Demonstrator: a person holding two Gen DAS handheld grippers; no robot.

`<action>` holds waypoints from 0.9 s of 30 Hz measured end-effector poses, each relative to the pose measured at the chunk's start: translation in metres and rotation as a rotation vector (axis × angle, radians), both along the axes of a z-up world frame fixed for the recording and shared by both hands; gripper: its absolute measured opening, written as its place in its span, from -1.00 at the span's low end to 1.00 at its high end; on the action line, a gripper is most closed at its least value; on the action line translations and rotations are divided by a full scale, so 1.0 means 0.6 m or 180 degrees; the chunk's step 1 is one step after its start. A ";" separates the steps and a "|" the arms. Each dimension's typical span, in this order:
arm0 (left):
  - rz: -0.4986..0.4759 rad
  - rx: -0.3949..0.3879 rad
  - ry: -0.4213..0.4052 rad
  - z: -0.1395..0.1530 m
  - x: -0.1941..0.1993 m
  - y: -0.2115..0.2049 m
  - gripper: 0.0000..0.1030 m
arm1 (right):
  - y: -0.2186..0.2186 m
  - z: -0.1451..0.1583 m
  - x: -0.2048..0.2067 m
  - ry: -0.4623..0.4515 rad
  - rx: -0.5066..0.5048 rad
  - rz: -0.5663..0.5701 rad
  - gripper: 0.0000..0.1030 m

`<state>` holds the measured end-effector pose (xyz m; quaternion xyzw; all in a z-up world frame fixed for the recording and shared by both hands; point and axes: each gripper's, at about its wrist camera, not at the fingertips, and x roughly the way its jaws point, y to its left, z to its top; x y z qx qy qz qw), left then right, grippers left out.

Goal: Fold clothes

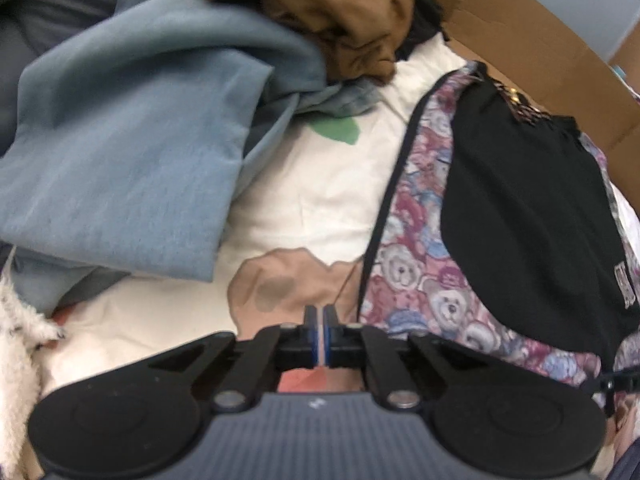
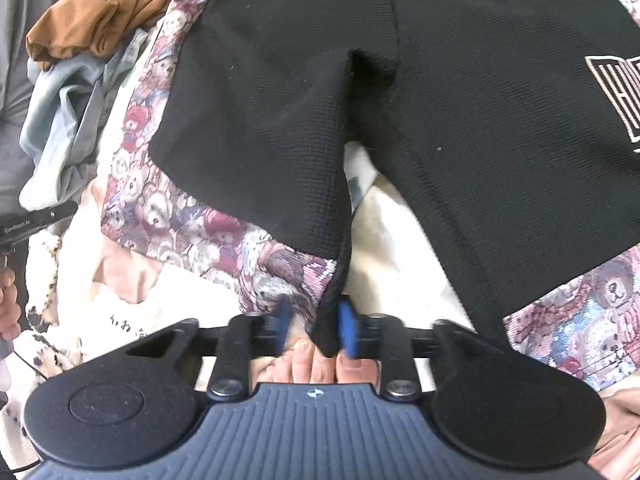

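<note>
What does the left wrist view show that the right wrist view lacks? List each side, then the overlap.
Only the left wrist view: a cardboard box wall, a green patch on the white cloth, and the left gripper with jaws together.

Only the right wrist view: bare toes, white lettering on the black shorts, and the right gripper, jaws apart around the black hem.

Both: black shorts, teddy-bear print fabric, brown garment, light blue garment.
</note>
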<state>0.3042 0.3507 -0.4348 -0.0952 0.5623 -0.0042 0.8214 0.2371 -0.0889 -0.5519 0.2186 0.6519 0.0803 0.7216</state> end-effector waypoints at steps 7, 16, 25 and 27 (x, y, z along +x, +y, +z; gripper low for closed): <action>-0.0121 -0.0073 0.0070 -0.037 0.004 -0.012 -0.71 | -0.024 -0.006 -0.001 0.0026 -0.0074 -0.0084 -0.25; -0.0205 -0.0152 0.0140 -0.055 -0.007 -0.011 -0.71 | -0.010 -0.047 0.003 0.0189 0.0100 -0.0262 -0.90; -0.0223 -0.0377 0.0092 -0.052 -0.013 -0.011 -0.56 | -0.029 -0.021 0.013 0.0030 -0.0135 -0.0316 -0.93; -0.0244 -0.0448 0.0090 -0.055 -0.013 -0.014 -0.47 | -0.030 -0.020 0.017 0.0025 -0.0150 -0.0310 -0.93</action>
